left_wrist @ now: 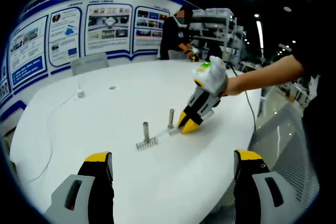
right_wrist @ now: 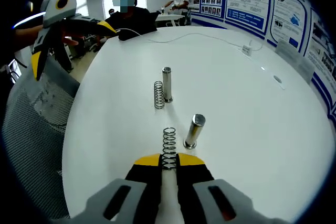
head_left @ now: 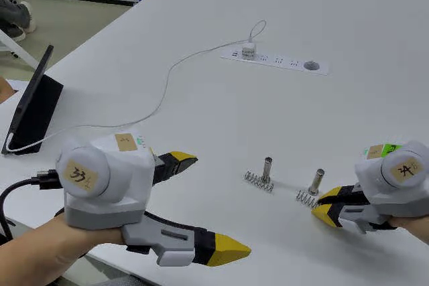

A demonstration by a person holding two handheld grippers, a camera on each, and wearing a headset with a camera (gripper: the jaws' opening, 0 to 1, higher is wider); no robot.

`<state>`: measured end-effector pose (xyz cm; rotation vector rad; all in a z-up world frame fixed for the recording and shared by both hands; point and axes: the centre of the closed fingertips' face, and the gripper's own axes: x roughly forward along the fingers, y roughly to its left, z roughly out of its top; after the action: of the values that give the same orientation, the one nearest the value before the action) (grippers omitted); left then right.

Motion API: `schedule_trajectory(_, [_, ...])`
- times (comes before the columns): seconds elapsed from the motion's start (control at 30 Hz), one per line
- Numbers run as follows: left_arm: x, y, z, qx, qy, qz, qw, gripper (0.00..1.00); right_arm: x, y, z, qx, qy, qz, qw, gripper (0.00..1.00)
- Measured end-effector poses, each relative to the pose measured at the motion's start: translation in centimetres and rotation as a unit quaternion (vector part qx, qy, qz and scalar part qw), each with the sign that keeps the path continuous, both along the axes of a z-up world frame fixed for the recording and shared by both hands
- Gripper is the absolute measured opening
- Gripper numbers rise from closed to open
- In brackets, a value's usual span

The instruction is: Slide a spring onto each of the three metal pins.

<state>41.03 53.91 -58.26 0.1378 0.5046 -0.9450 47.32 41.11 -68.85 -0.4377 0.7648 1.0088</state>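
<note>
the right gripper (right_wrist: pixel 168 162) is closed on the near end of a spring (right_wrist: pixel 169 145), which lies on the white tabletop (head_left: pixel 201 98) just beside an upright pin (right_wrist: pixel 193 131). a second pin (right_wrist: pixel 167 84) stands farther off, with a second spring (right_wrist: pixel 158 94) lying just beside it. the left gripper (head_left: pixel 214 205) hangs over the tabletop's near edge, jaws wide apart and empty.

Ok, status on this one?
Left gripper open, off the work. Right gripper shut on near spring. Near pin and far pin upright, bare; other spring beside it. Path clear.
</note>
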Motion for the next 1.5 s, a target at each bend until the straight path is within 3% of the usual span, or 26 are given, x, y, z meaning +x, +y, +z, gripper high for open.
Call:
schedule_trajectory(0.23, [0.0, -0.1, 0.4, 0.002, -0.006, -0.003, 1.0000, 0.97, 0.0, -0.2, 1.7, 0.007, -0.015, 0.003, 0.9999, 0.11])
schedule_trajectory(0.57, [0.2, -1.8, 1.1, 0.005, -0.020, -0.021, 0.9996, 0.93, -0.9, -1.4, 3.9, -0.001, -0.040, 0.026, 0.9988, 0.11])
schedule_trajectory(0.8, [0.7, -2.4, 2.2, -0.009, -0.031, -0.022, 0.9992, 0.89, -1.9, -1.7, 5.8, 0.021, -0.055, 0.030, 0.9978, 0.11])
schedule_trajectory(1.03, [0.4, -3.6, 2.3, -0.007, -0.033, -0.042, 0.9986, 0.84, -2.8, -1.2, 7.8, 0.031, -0.070, 0.041, 0.9963, 0.11])
schedule_trajectory(1.5, [0.4, -5.6, 3.1, -0.013, -0.045, -0.076, 0.9960, 0.77, -4.8, 0.5, 10.1, 0.030, -0.093, 0.088, 0.9913, 0.11])
